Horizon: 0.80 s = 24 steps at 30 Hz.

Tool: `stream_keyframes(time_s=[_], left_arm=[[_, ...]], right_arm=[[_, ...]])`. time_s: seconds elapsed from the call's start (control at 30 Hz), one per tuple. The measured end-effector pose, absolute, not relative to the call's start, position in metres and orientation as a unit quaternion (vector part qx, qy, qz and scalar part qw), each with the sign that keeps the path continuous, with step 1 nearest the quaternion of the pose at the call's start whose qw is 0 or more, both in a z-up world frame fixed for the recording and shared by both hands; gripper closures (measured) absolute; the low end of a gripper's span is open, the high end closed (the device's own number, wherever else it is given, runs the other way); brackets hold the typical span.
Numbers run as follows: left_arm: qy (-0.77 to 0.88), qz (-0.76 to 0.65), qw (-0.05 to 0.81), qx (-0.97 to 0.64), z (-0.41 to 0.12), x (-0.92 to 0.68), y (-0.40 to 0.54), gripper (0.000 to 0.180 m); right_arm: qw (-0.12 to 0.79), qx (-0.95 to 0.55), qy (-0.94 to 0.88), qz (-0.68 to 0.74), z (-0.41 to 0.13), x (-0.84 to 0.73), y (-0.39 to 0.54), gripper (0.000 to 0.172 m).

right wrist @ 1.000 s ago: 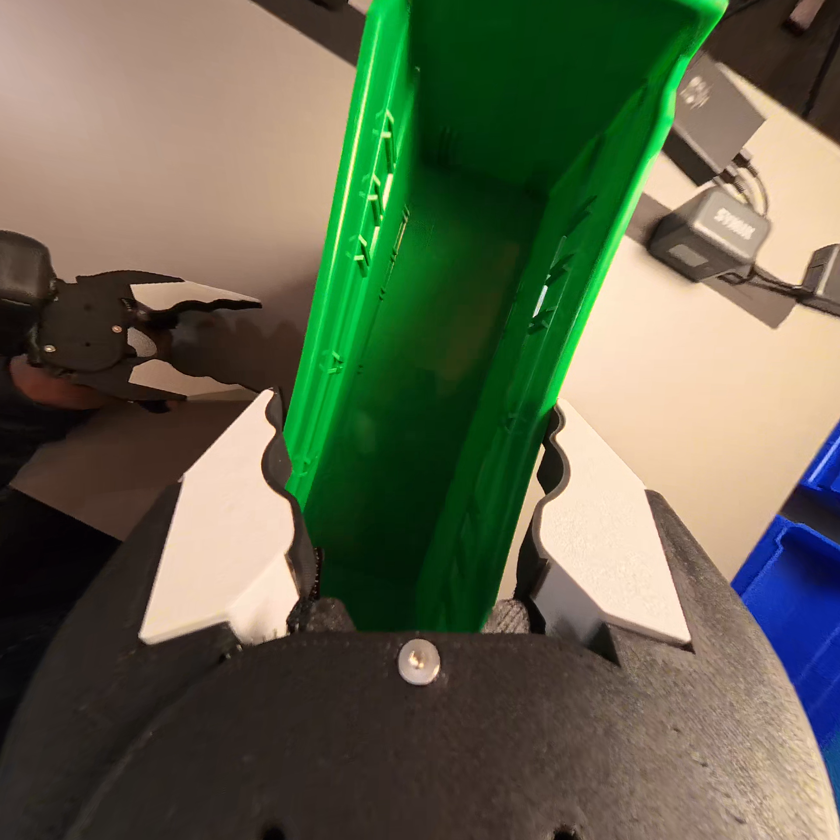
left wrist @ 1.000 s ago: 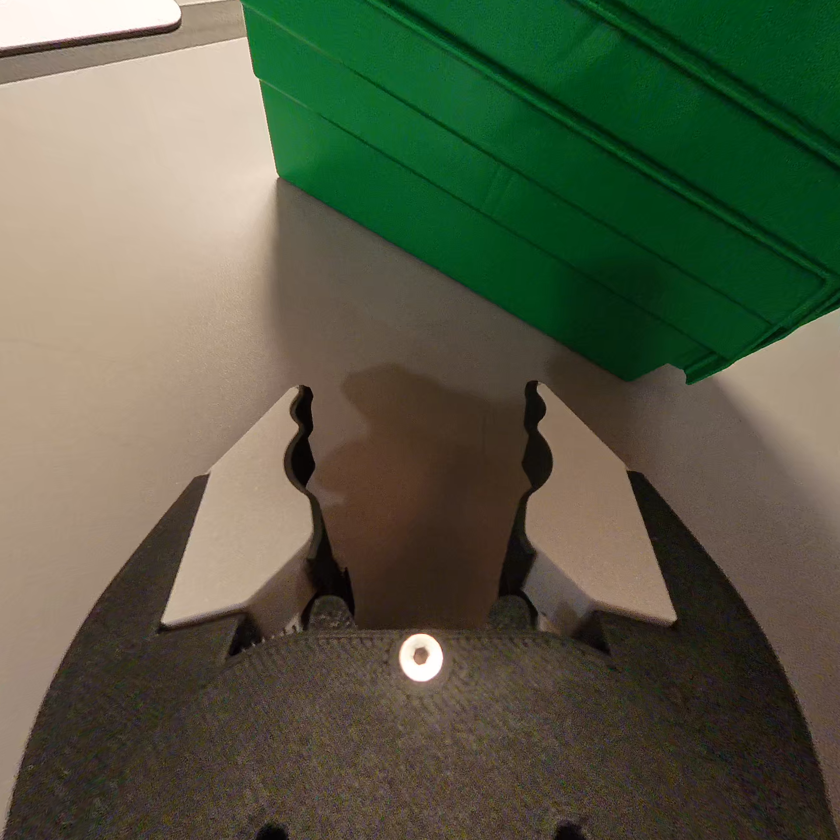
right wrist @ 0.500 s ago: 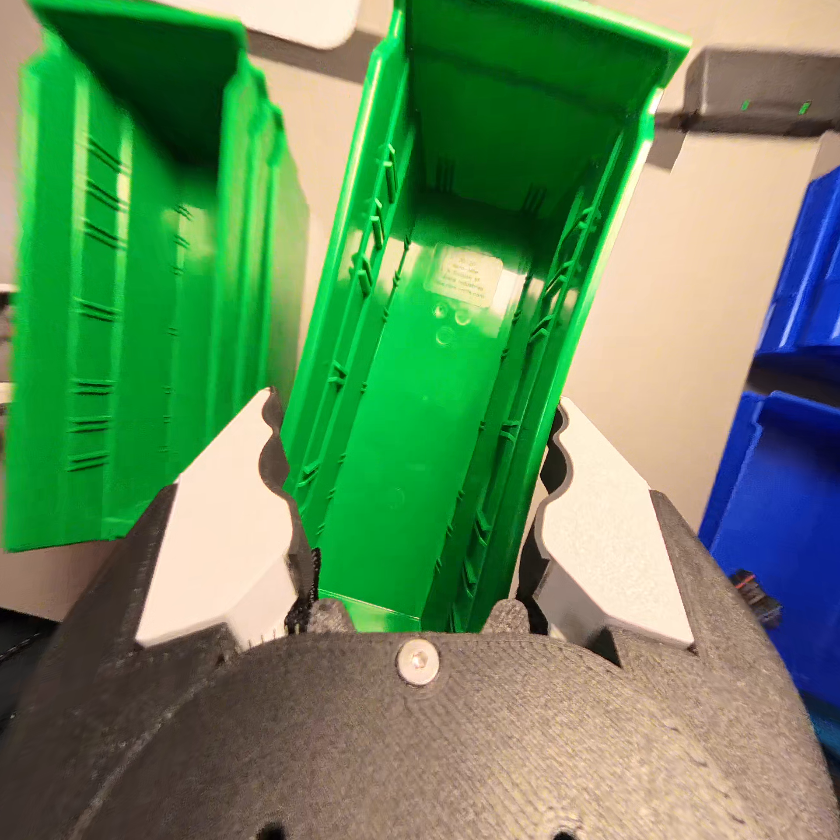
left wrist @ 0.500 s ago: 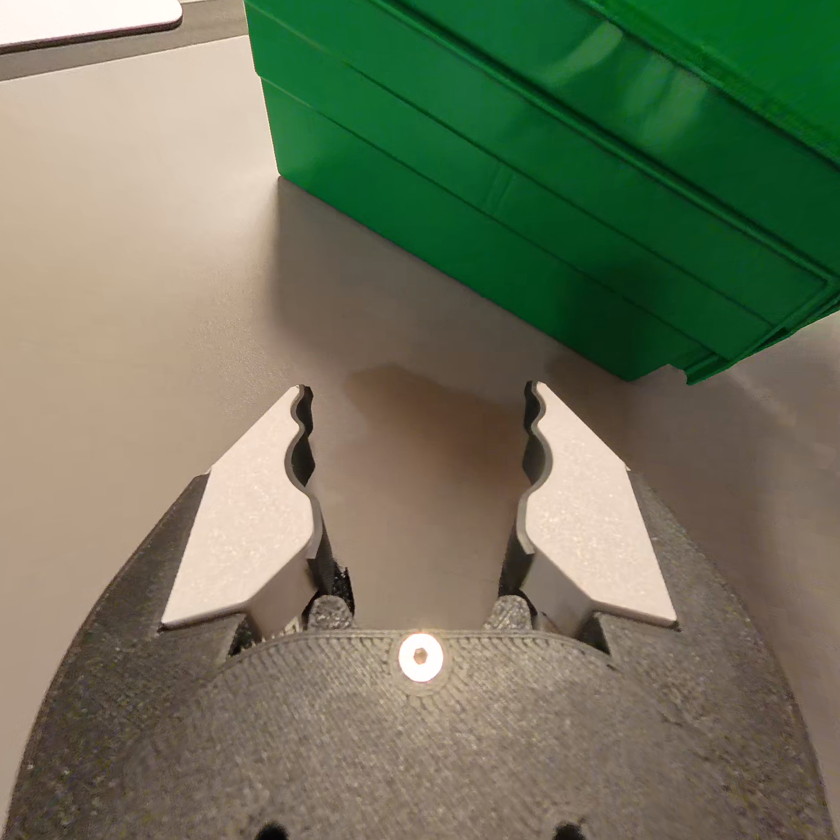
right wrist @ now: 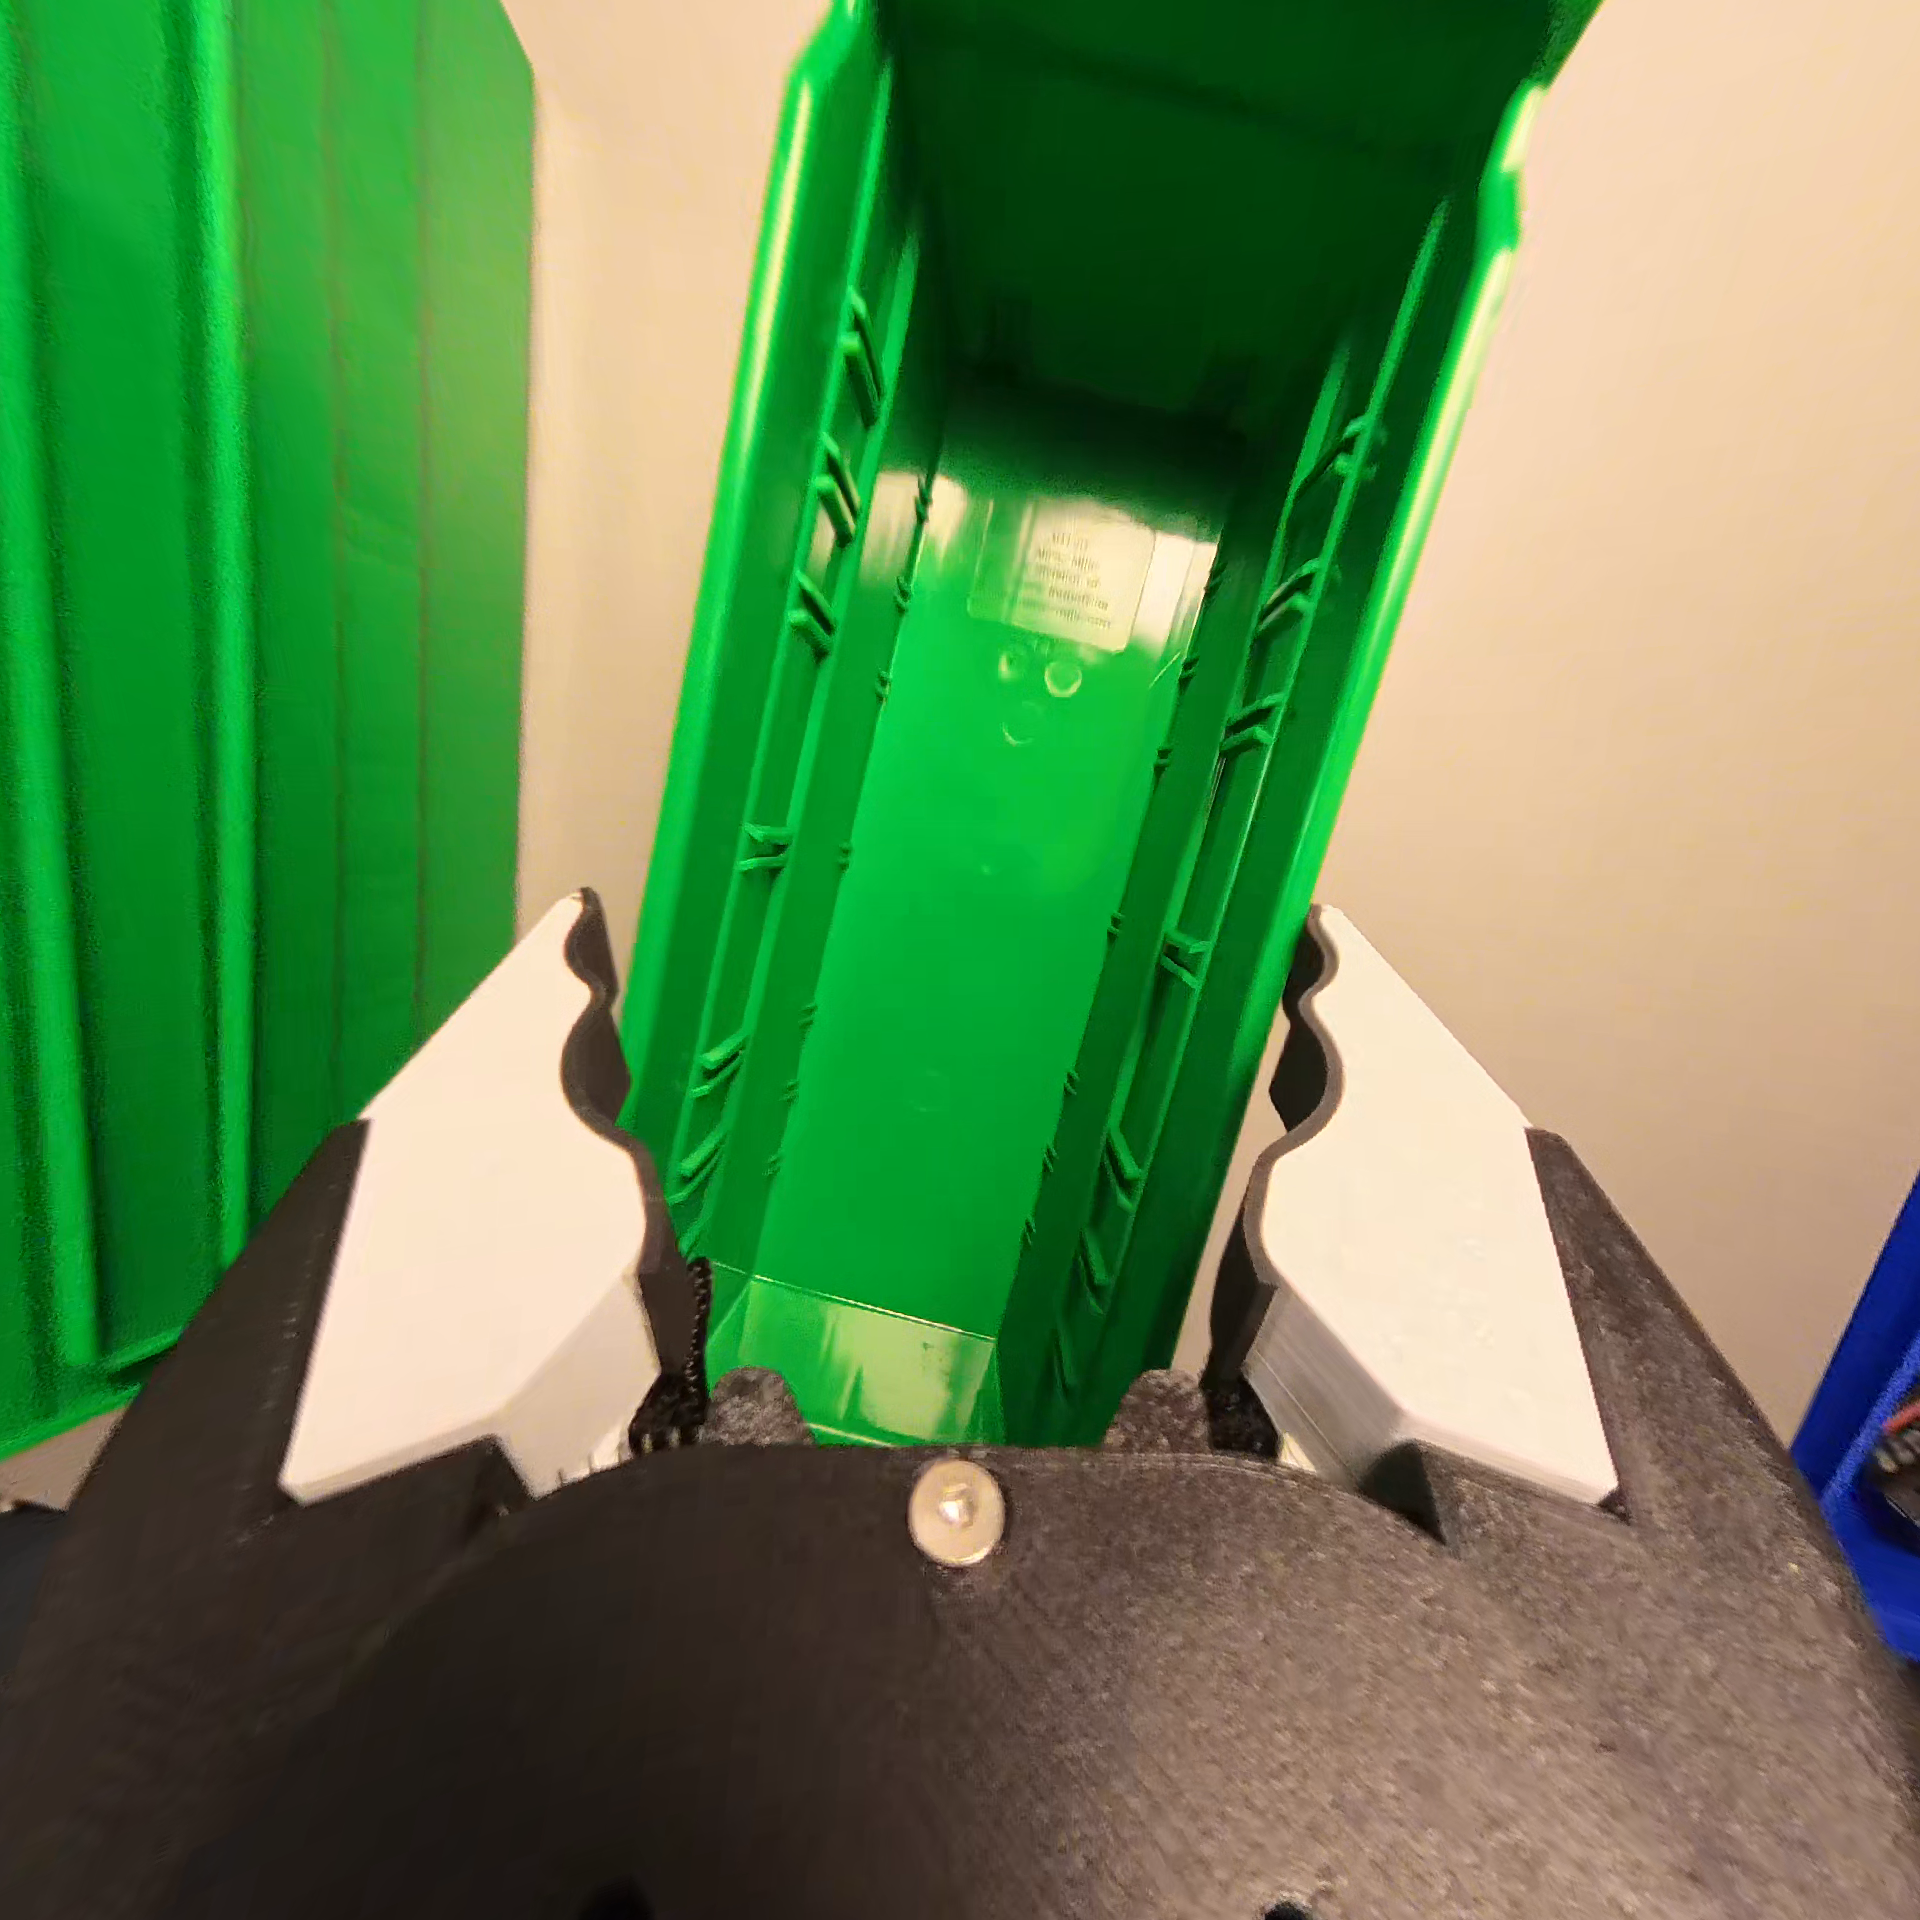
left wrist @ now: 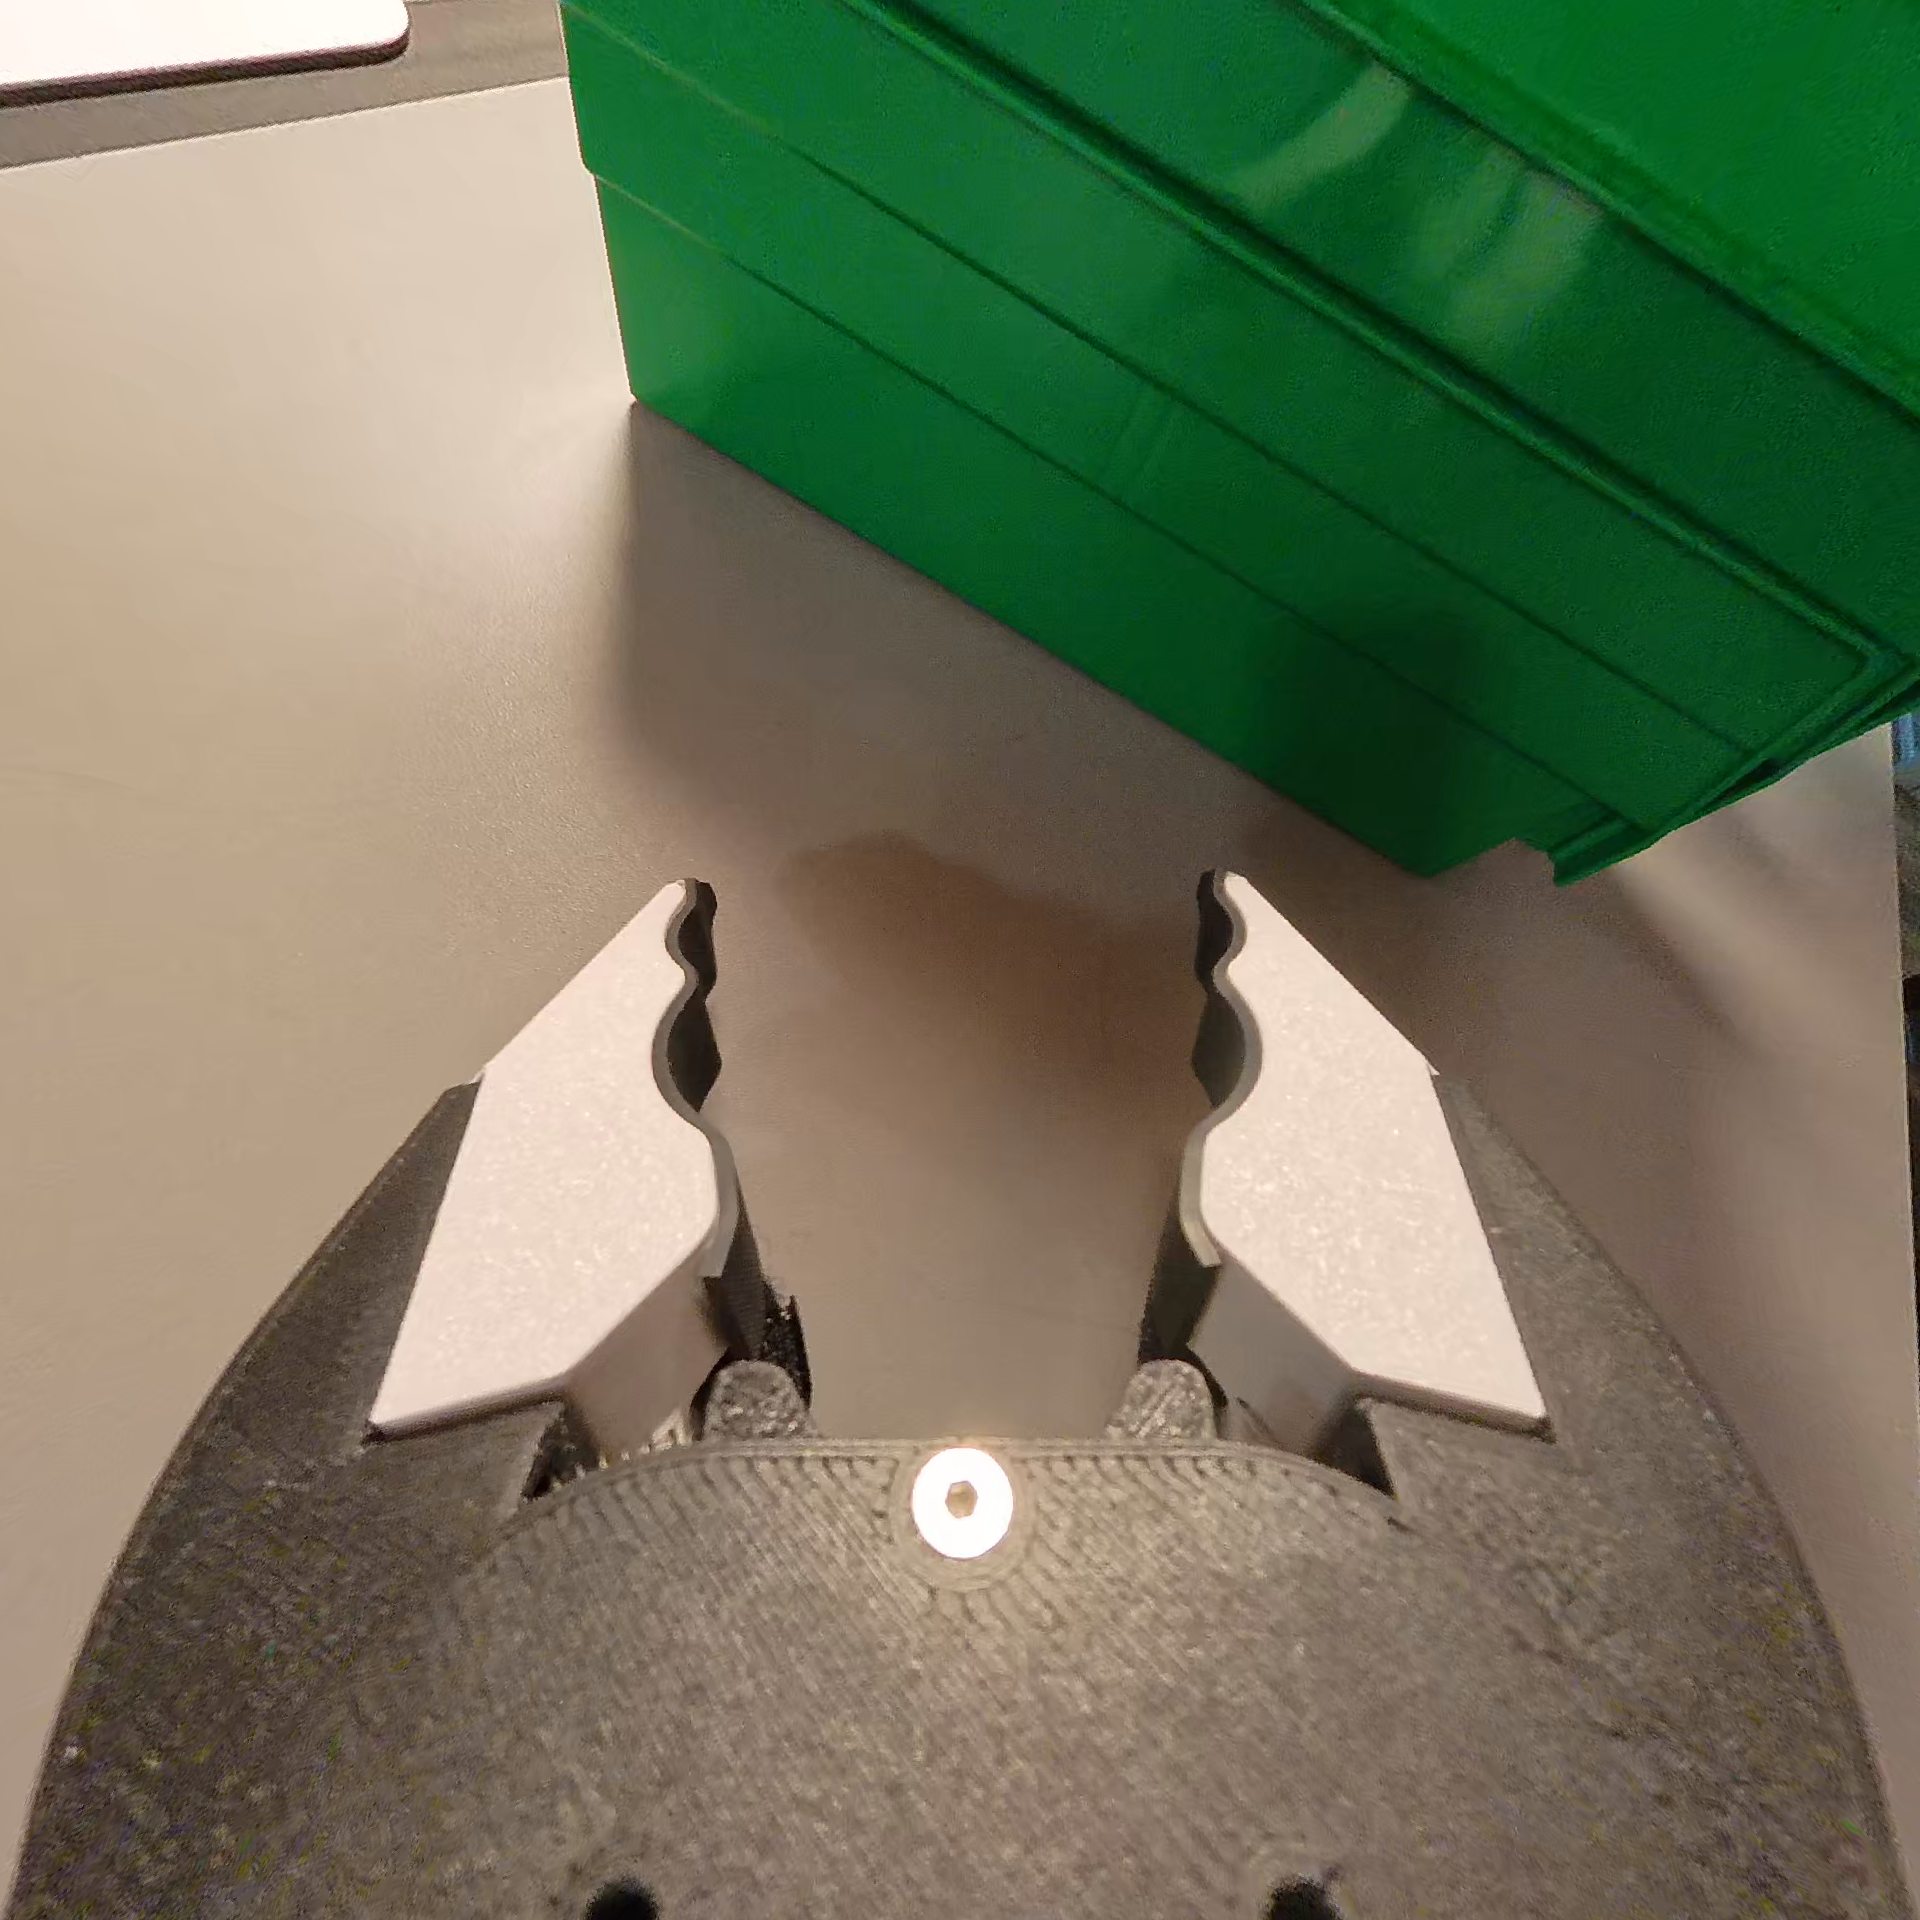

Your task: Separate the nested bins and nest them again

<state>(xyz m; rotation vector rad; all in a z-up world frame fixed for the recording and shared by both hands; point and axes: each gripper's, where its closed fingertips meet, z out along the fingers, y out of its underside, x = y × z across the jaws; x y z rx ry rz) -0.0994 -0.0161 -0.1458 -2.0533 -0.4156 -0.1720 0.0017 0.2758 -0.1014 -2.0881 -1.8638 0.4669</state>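
Note:
My right gripper (right wrist: 951, 914) stands open around the near end of a single green bin (right wrist: 987, 831). The bin points away from me with its open inside in view, and a slim gap shows beside the left fingertip (right wrist: 582, 935). A stack of nested green bins (right wrist: 208, 520) stands to its left on the beige table (right wrist: 1662, 520). In the left wrist view the same stack (left wrist: 1143, 364) fills the upper right. My left gripper (left wrist: 956, 894) is open and empty over the bare table (left wrist: 260, 520), a short way in front of the stack.
Blue bins (right wrist: 1870, 1351) stand at the right edge of the right wrist view. A white board (left wrist: 187, 42) lies on a dark strip at the far left corner of the table.
My right gripper swung the single bin round beside the stack, then its fingers spread wider and let go of the bin's sides. My left gripper has stayed still and open.

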Motion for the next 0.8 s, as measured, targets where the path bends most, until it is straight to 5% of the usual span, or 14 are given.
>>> stream_keyframes(time_s=[0.33,0.8], left_arm=[[-0.170,-0.069,0.496,-0.849,-0.146,-0.099,-0.016,0.088],[-0.160,-0.061,0.492,-0.853,-0.147,-0.096,-0.016,0.088]], right_arm=[[0.183,-0.670,-0.641,0.326,-0.001,-0.027,0.190,0.043],[0.176,-0.634,-0.732,0.179,-0.040,-0.093,0.122,0.027]])
